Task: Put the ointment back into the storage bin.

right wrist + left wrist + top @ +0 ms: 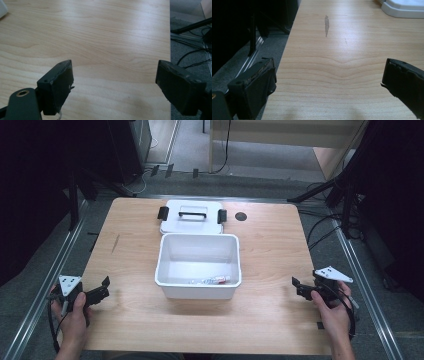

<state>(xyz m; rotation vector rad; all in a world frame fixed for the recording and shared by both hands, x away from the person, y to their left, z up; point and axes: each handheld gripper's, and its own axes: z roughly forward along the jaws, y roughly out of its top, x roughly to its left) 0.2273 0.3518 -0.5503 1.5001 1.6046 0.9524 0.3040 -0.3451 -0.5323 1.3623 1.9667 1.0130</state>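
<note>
The left gripper [102, 288] rests at the left edge of the pale wooden counter [280, 245], fingers wide, holding nothing; the right gripper [296, 287] near the right edge likewise; between them, well apart from both, stands an open white rectangular plastic box [170, 255]; its white handled lid [192, 215] lies just behind.

Light wooden bench [270, 245] on grey carpet [200, 142].
Metal rails [42, 290] flank it; dark stands [325, 187] upper right, pale wood furniture [280, 132] at top.
</note>
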